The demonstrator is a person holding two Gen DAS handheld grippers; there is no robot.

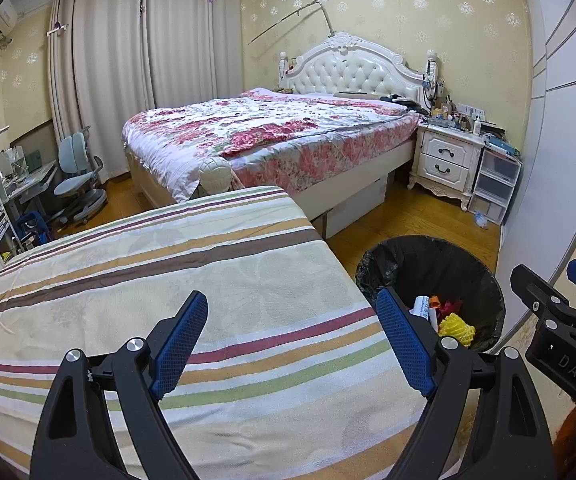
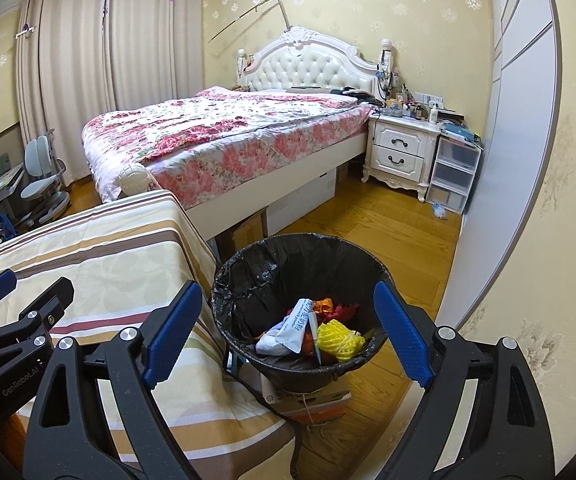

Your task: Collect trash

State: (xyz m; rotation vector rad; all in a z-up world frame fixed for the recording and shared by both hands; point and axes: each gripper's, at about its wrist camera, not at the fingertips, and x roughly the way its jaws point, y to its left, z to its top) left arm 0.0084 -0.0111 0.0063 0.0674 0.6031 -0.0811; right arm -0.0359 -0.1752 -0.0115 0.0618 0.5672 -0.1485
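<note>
Over the striped cloth (image 1: 216,280) that covers the near surface, the left gripper (image 1: 292,340) hangs with its jaws spread wide and nothing between them. No scrap of rubbish shows on the cloth in either view, so the collecting looks nearly or wholly done, though parts of the room are hidden behind the grippers.

Just right of the cloth's edge stands the bin (image 2: 256,276), lined with a crinkled black bag and set on a cardboard box (image 2: 308,398) on the wooden floor (image 2: 388,232). At its bottom lies the trash (image 2: 312,332): a white and blue wrapper, a yellow foam net, and red and orange scraps, loosely heaped and filling only the lowest part.

Above the bin the right gripper (image 2: 288,336) is held with its jaws likewise released and empty, one finger on either side of the bin's mouth as the camera sees it.

Farther right, on the floor by the plastic drawers (image 2: 454,176), lies a small pale crumpled thing (image 2: 439,209); it may be one piece left to pick up, but it is too small to tell.
</note>
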